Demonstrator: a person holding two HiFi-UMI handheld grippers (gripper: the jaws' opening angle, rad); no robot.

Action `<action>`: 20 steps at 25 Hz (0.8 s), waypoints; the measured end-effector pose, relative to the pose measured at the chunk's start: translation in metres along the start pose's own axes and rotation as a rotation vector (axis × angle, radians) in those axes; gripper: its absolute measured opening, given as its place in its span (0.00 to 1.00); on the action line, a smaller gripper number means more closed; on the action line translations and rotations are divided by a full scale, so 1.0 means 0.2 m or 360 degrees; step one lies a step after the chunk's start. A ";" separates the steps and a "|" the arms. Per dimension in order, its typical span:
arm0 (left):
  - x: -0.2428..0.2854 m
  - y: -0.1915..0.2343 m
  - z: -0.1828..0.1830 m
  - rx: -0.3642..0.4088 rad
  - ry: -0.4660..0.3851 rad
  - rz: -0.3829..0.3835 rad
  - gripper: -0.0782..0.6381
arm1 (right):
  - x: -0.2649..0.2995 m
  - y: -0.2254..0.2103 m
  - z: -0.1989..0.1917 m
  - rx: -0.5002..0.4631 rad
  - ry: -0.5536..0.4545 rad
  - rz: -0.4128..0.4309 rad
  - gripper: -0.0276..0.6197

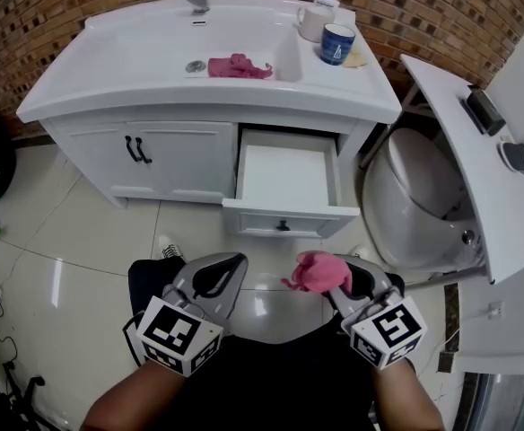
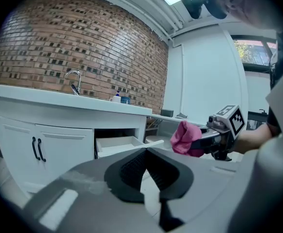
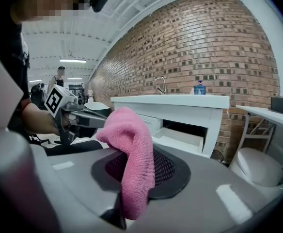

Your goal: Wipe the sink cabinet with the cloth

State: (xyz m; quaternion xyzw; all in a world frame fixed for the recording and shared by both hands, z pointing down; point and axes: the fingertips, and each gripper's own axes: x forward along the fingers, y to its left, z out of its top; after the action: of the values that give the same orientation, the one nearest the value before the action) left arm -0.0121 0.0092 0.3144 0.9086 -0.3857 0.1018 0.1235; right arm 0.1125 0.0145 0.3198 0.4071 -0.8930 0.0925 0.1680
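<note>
Your right gripper (image 1: 332, 281) was clamped on the pink cloth (image 1: 314, 271), which bunched up over its tips, while your left gripper (image 1: 235, 263) just beside it had its jaws closed together on nothing. Both hung in front of the sink cabinet (image 1: 186, 160), well apart from its open drawer (image 1: 283, 218). A second pink cloth (image 1: 238, 65) lay in the basin (image 1: 154, 48), just beside the drain (image 1: 196, 65).

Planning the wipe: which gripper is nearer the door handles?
Left. The left gripper hangs in front of the handles, slightly right; the right gripper, holding the cloth, is farther right.
</note>
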 end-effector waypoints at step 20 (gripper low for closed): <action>0.18 0.34 -0.42 -0.0112 0.0189 0.0115 0.12 | 1.07 0.26 -0.66 0.0247 0.0370 0.0210 0.17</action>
State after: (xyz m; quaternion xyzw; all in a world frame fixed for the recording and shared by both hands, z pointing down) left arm -0.0436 -0.0354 0.4146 0.8817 -0.4135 0.1461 0.1742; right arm -0.0284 -0.0601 0.5204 0.3458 -0.8826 0.2185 0.2318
